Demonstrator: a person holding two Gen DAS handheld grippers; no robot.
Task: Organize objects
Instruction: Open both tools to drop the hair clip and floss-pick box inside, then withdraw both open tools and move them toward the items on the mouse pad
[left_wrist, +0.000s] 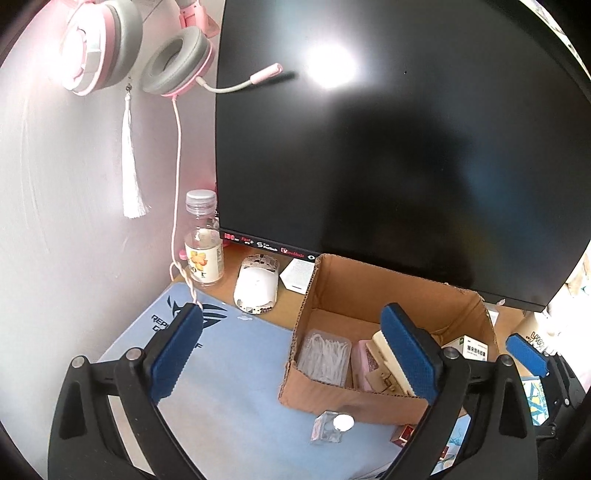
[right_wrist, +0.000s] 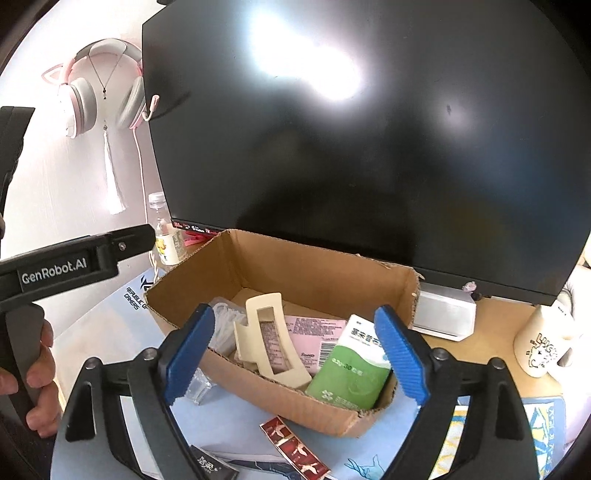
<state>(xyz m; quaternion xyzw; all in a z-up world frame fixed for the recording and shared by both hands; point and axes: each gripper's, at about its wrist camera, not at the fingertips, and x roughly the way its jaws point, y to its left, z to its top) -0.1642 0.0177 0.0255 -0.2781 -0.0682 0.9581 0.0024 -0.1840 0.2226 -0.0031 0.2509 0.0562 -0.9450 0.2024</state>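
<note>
An open cardboard box (left_wrist: 369, 280) (right_wrist: 295, 258) stands on a blue desk mat below a monitor. It holds a cream hair clip (right_wrist: 267, 339), a green and white medicine box (right_wrist: 351, 373), a pink packet (right_wrist: 310, 332) and a clear case of white picks (left_wrist: 325, 356). A small clear glass bottle with a white cap (left_wrist: 332, 426) lies on the mat in front of the box, and shows in the right wrist view (right_wrist: 199, 389). A red patterned strip (right_wrist: 295, 448) lies nearby. My left gripper (left_wrist: 295, 354) is open and empty above the mat. My right gripper (right_wrist: 295, 354) is open and empty above the box.
A black monitor (left_wrist: 388, 147) rises behind the box. A white mouse (left_wrist: 256, 290), a plastic bottle (left_wrist: 203, 251) and a pink headset (left_wrist: 110, 44) with its cable are at the left. A cream mug (right_wrist: 543, 343) and a white device (right_wrist: 443, 317) stand at the right.
</note>
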